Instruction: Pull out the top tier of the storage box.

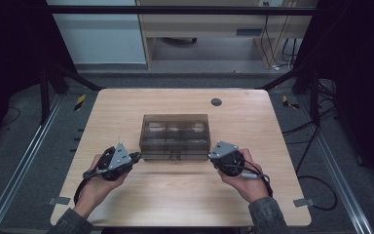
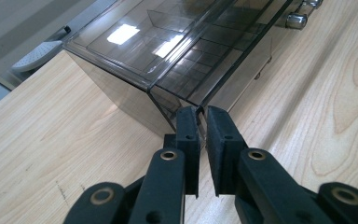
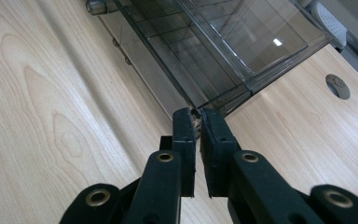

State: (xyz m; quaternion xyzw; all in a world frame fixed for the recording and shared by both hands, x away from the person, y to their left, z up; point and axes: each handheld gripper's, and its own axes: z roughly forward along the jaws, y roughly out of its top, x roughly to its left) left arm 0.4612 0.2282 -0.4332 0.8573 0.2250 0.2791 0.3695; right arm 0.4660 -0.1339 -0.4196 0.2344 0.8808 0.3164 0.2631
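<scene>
Smoky grey-brown see-through plastic box [image 1: 175, 135], pale window glints on lid. Light wood-grain table [image 1: 175, 195], darker swirled grain. Black matte grippers [image 2: 203, 123], brass-coloured rivets; grey top plates.

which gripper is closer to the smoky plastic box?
Neither, about equal. Left gripper is shut on the box's front left corner edge; right gripper is shut on its front right corner edge.

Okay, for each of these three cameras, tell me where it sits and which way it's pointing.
High view: above the person's side, looking forward and down at the table; forearms, hands and both tools show.
Left gripper view: rides the left tool, looking along its black jaws, shut on the smoky clear box's corner lip.
Right gripper view: rides the right tool, jaws shut on the opposite corner lip.
All views share the box and the wooden tabletop.
</scene>
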